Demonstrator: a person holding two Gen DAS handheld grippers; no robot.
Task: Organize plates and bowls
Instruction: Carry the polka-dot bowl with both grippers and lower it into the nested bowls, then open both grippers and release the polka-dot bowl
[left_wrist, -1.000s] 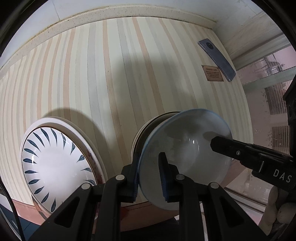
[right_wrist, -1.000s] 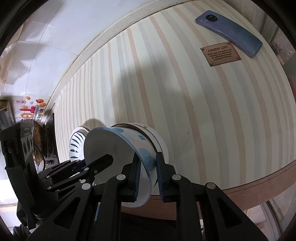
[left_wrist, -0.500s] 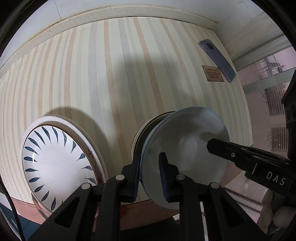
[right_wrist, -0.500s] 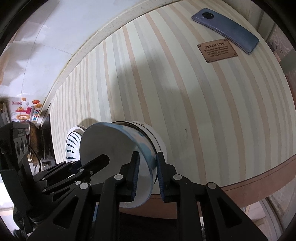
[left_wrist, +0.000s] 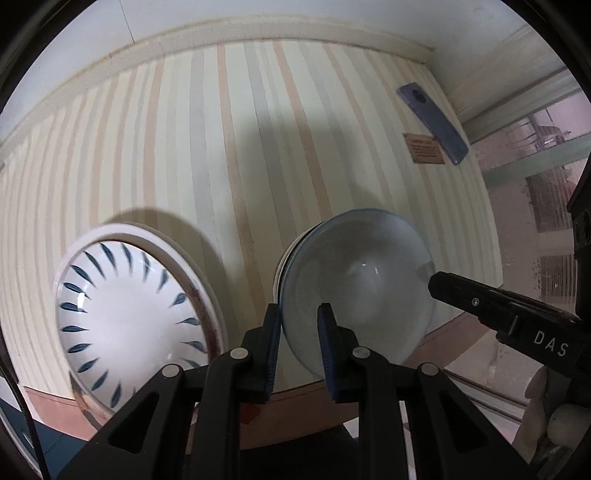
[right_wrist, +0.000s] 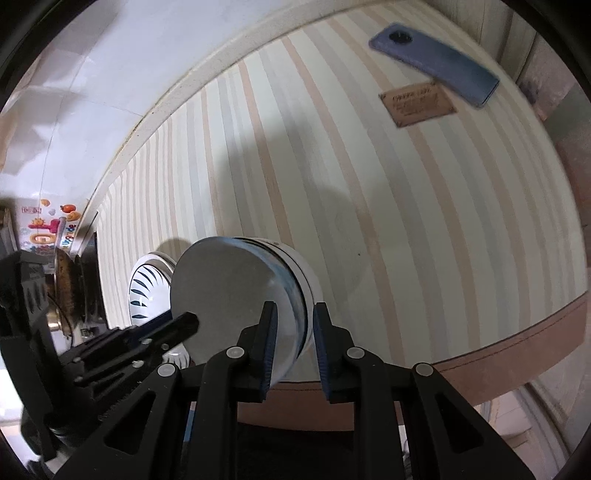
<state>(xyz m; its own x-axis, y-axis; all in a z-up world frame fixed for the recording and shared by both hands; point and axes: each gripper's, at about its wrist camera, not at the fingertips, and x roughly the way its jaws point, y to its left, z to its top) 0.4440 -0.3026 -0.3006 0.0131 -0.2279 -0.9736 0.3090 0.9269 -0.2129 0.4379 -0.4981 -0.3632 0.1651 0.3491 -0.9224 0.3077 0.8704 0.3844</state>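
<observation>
A pale blue bowl (left_wrist: 354, 288) sits nested in a white bowl (right_wrist: 301, 273) on the striped table. My left gripper (left_wrist: 297, 325) has its jaws parted around the blue bowl's near left rim. My right gripper (right_wrist: 290, 325) has its jaws parted around the opposite rim; it also shows in the left wrist view (left_wrist: 480, 299). A white plate with blue leaf marks (left_wrist: 125, 321) lies on a larger white plate to the left, and shows in the right wrist view (right_wrist: 147, 288).
A blue phone (right_wrist: 434, 62) and a small brown plaque (right_wrist: 417, 103) lie at the table's far right. The table's brown front edge (right_wrist: 517, 354) runs close below the bowls. A wall borders the far side.
The blue bowl has dropped from a tilted, lifted pose down into the white bowl. Both grippers' jaws have widened a little around its rim.
</observation>
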